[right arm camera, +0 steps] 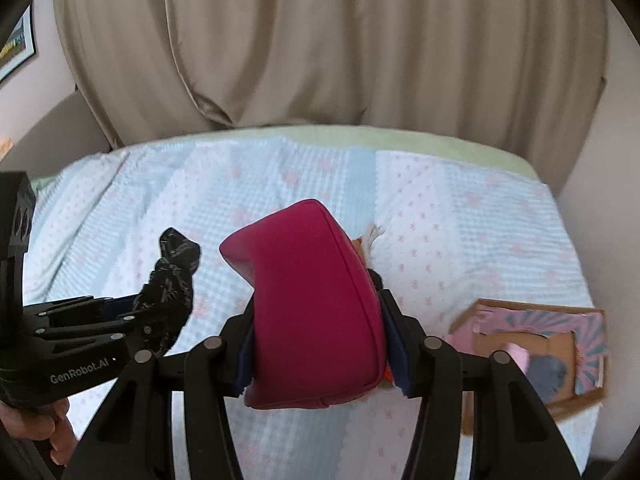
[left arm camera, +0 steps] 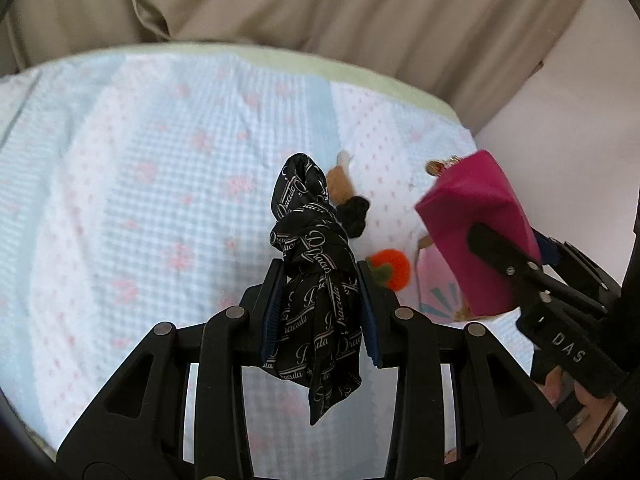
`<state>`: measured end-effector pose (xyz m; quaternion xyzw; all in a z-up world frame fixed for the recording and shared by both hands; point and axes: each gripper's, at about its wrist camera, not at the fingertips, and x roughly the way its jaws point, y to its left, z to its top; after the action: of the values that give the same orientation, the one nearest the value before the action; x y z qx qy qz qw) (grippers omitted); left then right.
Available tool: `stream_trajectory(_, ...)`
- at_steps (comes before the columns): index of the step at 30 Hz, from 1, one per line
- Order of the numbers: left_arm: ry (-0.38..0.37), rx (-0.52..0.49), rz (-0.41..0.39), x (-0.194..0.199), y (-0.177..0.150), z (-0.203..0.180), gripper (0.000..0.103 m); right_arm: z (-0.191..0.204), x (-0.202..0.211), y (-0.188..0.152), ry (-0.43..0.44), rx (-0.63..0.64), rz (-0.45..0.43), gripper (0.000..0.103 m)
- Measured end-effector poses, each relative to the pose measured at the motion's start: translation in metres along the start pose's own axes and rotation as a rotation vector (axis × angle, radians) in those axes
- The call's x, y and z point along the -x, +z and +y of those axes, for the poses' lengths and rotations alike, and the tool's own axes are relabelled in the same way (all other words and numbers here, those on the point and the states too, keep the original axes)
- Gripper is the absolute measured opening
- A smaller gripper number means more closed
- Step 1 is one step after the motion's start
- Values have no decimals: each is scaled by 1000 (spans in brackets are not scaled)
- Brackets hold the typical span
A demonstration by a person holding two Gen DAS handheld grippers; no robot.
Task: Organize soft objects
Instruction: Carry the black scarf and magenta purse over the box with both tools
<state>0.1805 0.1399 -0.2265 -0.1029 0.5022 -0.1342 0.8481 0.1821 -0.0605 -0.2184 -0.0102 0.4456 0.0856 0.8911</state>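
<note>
My left gripper (left arm camera: pixel 320 308) is shut on a black printed scarf (left arm camera: pixel 316 280), which hangs bunched between the blue pads above the bed. My right gripper (right arm camera: pixel 320 344) is shut on a magenta pouch (right arm camera: pixel 312 308) and holds it in the air. From the left wrist view the same pouch (left arm camera: pixel 476 232) shows at the right, with gold charms at its far end. The scarf (right arm camera: pixel 172 280) and the left gripper (right arm camera: pixel 132 316) sit at the left of the right wrist view. On the bedspread lie an orange knitted ball (left arm camera: pixel 392 270), a black scrunchie (left arm camera: pixel 354 216) and a tan furry toy (left arm camera: pixel 340 184).
A pale blue and white bedspread (left arm camera: pixel 140 168) with pink flowers covers the bed. A cardboard box (right arm camera: pixel 536 344) with pink printed flaps stands open at the right, with grey and pink items inside. Beige curtains (right arm camera: pixel 320 40) hang behind the bed. A hand (right arm camera: pixel 36 428) grips the left tool.
</note>
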Motion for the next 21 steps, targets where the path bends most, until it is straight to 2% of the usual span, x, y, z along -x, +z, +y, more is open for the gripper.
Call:
stream_trajectory(5, -7, -20, -47, 58, -2, -34, 31, -8, 61, 4, -10, -46, -25, 50)
stream_trajectory(10, -13, -44, -91, 86, -1, -76, 31, -30, 111, 1, -20, -84, -53, 50)
stream_trajectory(16, -29, -73, -113, 85, 0, -139, 31, -77, 143, -6, -38, -117, -83, 50)
stream_trajectory(21, -51, -87, -104, 65, -1, -198, 31, -130, 158, -11, -61, -148, -94, 50)
